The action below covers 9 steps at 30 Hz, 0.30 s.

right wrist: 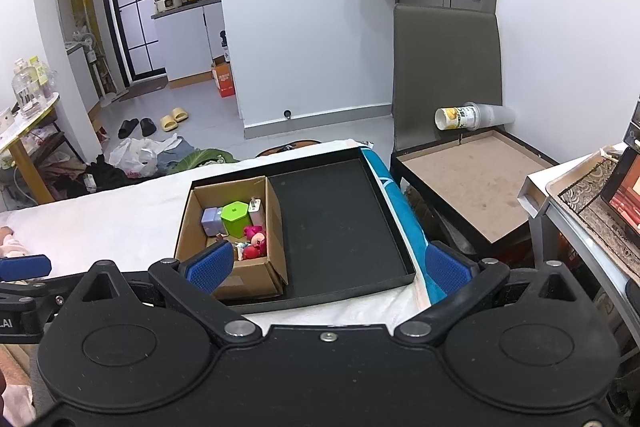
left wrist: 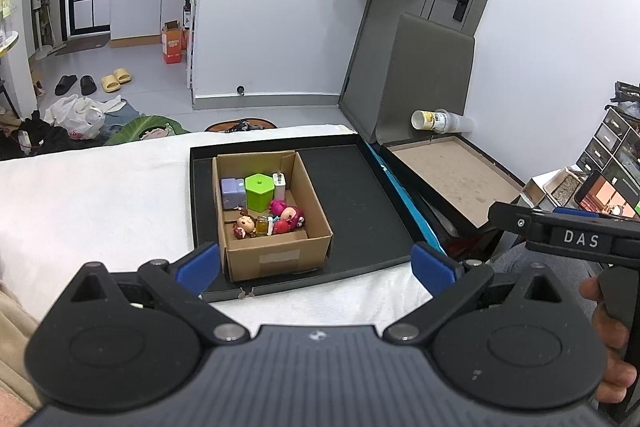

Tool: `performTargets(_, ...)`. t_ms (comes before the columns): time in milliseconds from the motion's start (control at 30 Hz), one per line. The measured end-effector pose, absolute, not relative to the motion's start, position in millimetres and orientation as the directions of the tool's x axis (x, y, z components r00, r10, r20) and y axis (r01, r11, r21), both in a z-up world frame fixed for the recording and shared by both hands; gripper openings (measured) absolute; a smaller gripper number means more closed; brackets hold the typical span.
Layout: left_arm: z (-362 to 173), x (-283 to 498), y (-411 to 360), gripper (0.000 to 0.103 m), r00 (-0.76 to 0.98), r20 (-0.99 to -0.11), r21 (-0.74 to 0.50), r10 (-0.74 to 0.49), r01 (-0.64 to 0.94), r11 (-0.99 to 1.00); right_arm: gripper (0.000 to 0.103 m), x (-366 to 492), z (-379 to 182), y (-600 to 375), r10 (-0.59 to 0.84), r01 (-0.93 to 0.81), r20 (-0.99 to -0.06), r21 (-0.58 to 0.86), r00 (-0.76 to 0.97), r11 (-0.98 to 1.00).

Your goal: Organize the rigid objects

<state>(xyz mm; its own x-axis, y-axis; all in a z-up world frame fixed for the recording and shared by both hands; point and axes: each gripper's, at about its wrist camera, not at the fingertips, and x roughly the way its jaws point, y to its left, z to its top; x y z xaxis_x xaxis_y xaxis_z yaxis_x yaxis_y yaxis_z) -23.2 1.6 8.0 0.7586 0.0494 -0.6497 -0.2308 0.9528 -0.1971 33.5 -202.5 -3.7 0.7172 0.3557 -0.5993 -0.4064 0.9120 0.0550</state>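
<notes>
Left claw (left wrist: 316,269) and right claw (right wrist: 328,263), both spread and empty, hover near a brown cardboard box (left wrist: 280,255) of small toys occupying the left half of a shallow black tray (left wrist: 360,203) on a white-covered bed (left wrist: 92,195).

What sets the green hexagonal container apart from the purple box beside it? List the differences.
Colour: the green hexagonal container is bright lime, the purple box pale lilac.
Shape: the green container is six-sided with a small knob on its lid; the purple box is blocky with rounded corners.
Height: the green container stands taller than the purple box.
Shared: both stand side by side at the far end of the cardboard box.
</notes>
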Motion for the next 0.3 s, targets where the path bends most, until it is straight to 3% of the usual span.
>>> performTargets(300, 8.7, -25.2, 1.0, 0.101, 0.764, -0.643, -0.202, 0.05, -0.232, 0.951, 0.103, 34.6, -5.7, -201.5, 0.352, -0.405, -0.601, 0.05, 0.718, 0.913)
